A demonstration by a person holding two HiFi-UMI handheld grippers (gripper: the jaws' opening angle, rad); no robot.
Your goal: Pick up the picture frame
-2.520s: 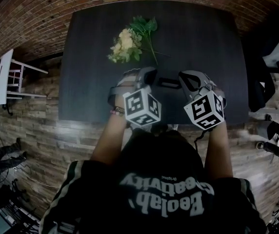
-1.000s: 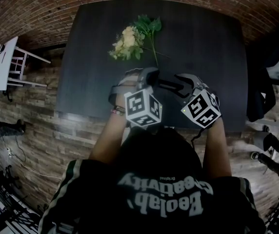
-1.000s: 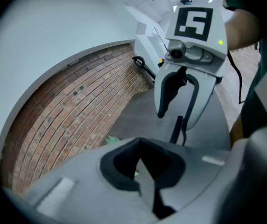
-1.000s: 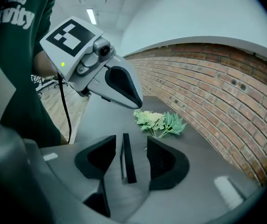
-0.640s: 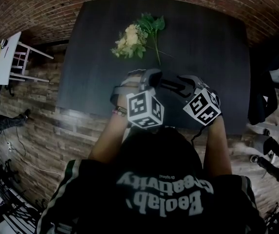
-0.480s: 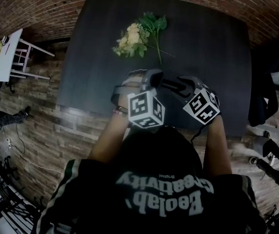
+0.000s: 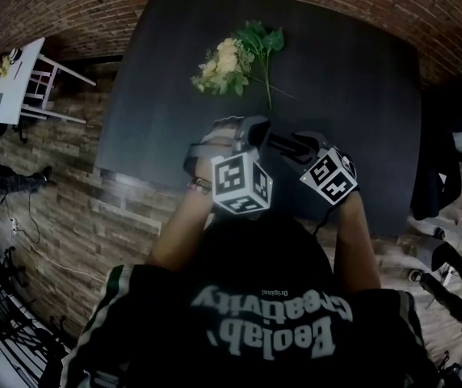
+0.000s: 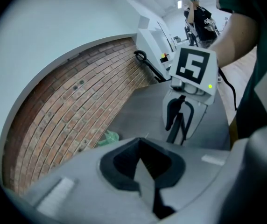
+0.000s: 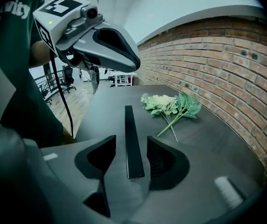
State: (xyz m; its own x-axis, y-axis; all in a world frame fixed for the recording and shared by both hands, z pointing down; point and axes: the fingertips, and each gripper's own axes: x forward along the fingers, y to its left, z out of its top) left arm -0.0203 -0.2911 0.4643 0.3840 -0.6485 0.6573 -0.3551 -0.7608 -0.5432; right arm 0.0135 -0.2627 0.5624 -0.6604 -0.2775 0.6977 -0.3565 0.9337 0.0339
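Note:
The picture frame [image 7: 287, 142] is a thin black bar seen edge-on near the front of the dark table [image 7: 352, 79]. In the right gripper view the frame [image 9: 132, 143] runs lengthwise between the jaws of my right gripper [image 9: 131, 160], which stands open with a gap on each side. My left gripper [image 7: 254, 128] is just left of the frame's far end. In its own view the left gripper [image 8: 143, 164] looks shut, with nothing showing between its pads. It faces the right gripper [image 8: 182, 118].
A bunch of pale flowers with green leaves [image 7: 235, 59] lies at the back of the table. The table's front edge runs just under the grippers. A white rack [image 7: 17, 83] stands off to the left, and dark furniture [image 7: 433, 168] to the right.
My right gripper has moved left, closer to the left gripper, with the frame now lying between its jaws. The left gripper has barely moved. The head view has shifted slightly.

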